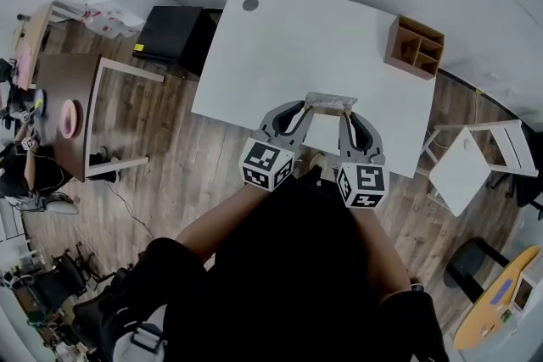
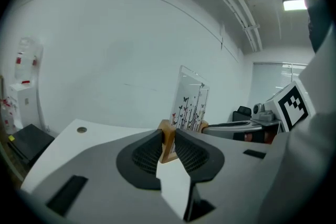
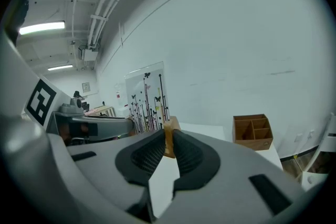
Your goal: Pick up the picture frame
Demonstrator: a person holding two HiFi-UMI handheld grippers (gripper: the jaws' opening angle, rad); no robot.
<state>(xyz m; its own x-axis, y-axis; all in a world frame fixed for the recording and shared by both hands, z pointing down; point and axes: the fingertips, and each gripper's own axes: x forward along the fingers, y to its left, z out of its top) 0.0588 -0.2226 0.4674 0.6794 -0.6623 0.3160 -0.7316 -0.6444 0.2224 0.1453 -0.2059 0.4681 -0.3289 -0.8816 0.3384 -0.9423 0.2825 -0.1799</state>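
- Picture frame (image 1: 329, 103): upright over the near edge of the white tabletop (image 1: 288, 38), between the two grippers. It is a clear panel printed with butterflies and stems, with a wooden piece at each lower end.
- Left gripper (image 1: 297, 110): its own view shows the jaws pinched narrow on the wooden end piece (image 2: 168, 140) at the frame's left.
- Right gripper (image 1: 348, 116): jaws likewise closed tight on the wooden end piece (image 3: 169, 136) at the right.
- Progress: the grasp is done on both sides. I cannot tell whether the frame is off the tabletop, as no view shows a gap underneath. Judged remaining: raise it level, with both grippers moving together.
- Surface: the tabletop is bare apart from a round cable hole (image 1: 250, 4) at the far left and a wooden organizer (image 1: 414, 47) at the far right corner, well apart from the frame.
- Room: wood-plank floor (image 1: 195, 174); black cabinet (image 1: 174, 34) beside the tabletop; brown side table (image 1: 68, 97) to the left; white chair (image 1: 475, 157) to the right.
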